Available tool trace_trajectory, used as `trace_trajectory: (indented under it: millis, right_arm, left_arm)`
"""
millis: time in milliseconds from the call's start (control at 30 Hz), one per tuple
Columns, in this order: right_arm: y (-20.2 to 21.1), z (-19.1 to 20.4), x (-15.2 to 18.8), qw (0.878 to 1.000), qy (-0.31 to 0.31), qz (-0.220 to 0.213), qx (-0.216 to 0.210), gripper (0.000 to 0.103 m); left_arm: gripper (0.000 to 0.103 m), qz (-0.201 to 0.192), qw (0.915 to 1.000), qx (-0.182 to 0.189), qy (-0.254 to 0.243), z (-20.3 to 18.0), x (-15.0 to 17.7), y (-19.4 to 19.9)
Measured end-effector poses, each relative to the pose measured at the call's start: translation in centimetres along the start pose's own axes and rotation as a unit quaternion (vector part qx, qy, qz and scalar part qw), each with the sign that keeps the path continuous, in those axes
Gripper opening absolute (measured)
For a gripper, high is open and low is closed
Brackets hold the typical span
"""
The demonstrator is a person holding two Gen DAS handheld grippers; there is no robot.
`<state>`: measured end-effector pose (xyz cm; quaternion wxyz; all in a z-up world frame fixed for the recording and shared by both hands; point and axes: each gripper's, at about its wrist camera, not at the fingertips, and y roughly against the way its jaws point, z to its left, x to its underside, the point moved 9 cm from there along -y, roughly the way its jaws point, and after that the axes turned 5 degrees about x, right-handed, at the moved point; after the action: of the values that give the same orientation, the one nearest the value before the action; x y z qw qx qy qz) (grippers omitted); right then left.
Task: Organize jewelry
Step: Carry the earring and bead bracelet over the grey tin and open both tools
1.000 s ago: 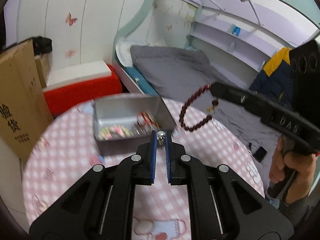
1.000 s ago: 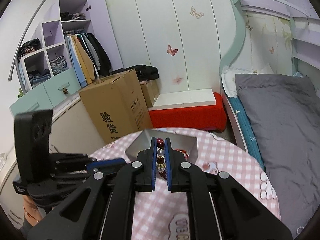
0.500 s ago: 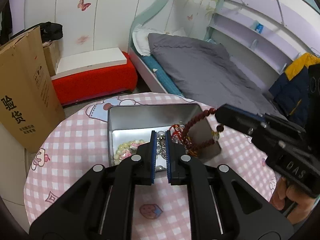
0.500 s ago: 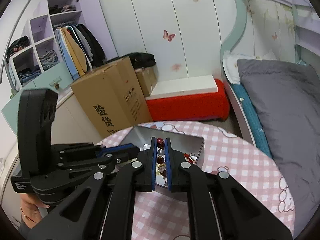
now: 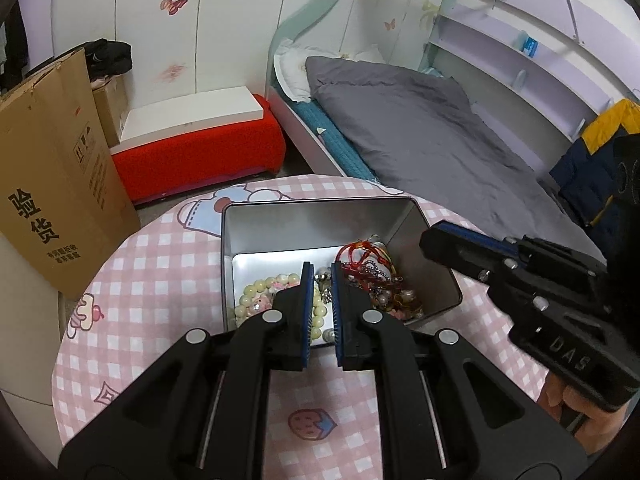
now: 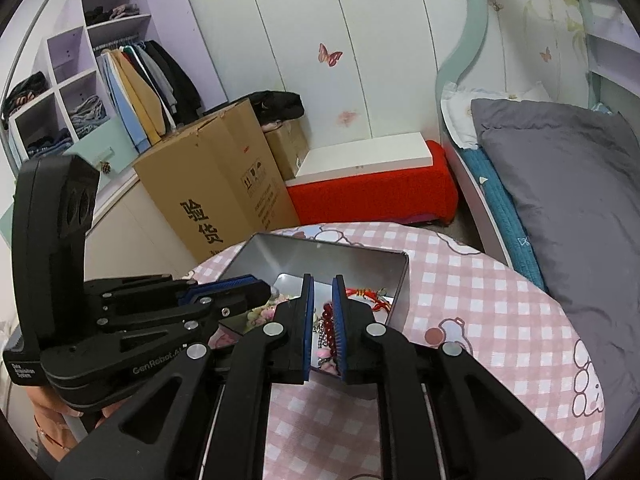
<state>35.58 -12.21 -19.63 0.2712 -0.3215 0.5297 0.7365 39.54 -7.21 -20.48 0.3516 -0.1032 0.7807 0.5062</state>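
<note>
An open metal box point(image 5: 312, 224) stands on the round pink checked table point(image 5: 160, 280). It holds a cream bead bracelet point(image 5: 256, 288), red cord pieces point(image 5: 360, 252) and other tangled jewelry. My left gripper point(image 5: 319, 276) hovers over the box's near edge, shut on a silver bead chain point(image 5: 322, 279). My right gripper point(image 6: 322, 284) reaches over the box point(image 6: 320, 260) from the right, its jaws opening. Dark red beads point(image 6: 328, 320) show low in its gap, and no bracelet hangs from its tip point(image 5: 426, 240) in the left wrist view.
A tall cardboard box point(image 5: 48, 200) stands left of the table. Beyond it are a red bench with a white board point(image 5: 200, 148) and a bed with grey bedding point(image 5: 420, 128). An open wardrobe point(image 6: 120, 80) fills the far left. A hand point(image 5: 572, 408) grips the right tool.
Both grippers came down and forward over the box. The dark red bracelet that hung from the right gripper no longer hangs there.
</note>
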Motion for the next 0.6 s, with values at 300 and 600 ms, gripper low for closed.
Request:
trace_trajectory:
  millis: [300,600]
  right_arm:
    - [4.5,0.2,-1.1,0.999,-0.002,-0.037,0.008,0.022]
    - [10.9,2.3,-0.2,0.995,0.02,-0.088,0.036,0.04]
  left_arm:
    - [0.009,-0.028,0.9995,-0.015,0.0,-0.5,0.2,3.5]
    - [0.07,-0.126,0.991,-0.045,-0.001,-1.9,0.6,11.6]
